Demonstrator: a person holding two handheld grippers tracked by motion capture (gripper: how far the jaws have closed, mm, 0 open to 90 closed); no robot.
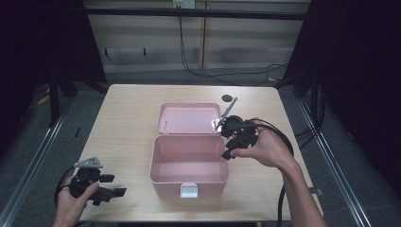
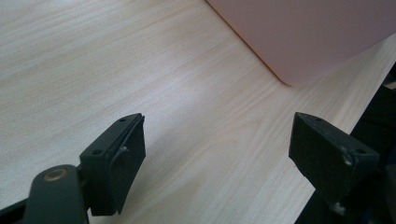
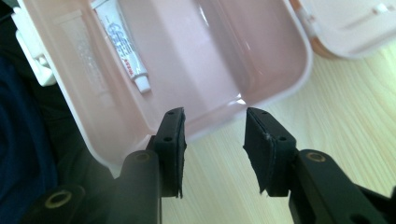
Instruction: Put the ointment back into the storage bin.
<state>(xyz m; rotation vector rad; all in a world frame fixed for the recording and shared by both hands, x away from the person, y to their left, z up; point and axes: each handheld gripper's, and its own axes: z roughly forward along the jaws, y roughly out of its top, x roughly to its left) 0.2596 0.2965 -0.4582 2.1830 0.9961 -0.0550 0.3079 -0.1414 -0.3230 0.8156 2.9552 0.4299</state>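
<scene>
A pink plastic box (image 1: 189,182) stands open at the table's middle, its lid (image 1: 189,118) laid flat behind it. In the right gripper view a white tube (image 3: 123,44) lies inside the box (image 3: 299,65) along the wall that bears the white latch. My right gripper (image 1: 227,152) hovers at the box's right rim, jaws open with nothing between them (image 3: 215,149). Near the table's front left corner my left gripper (image 1: 112,185) is held wide open (image 2: 217,154) just above the wood, a little apart from the box's corner (image 2: 308,32).
A white latch (image 1: 189,190) hangs on the box's front wall. A dark round hole (image 1: 227,98) sits in the tabletop (image 1: 127,118) behind the lid. Cables trail from both grippers. Metal rails run along the floor on both sides.
</scene>
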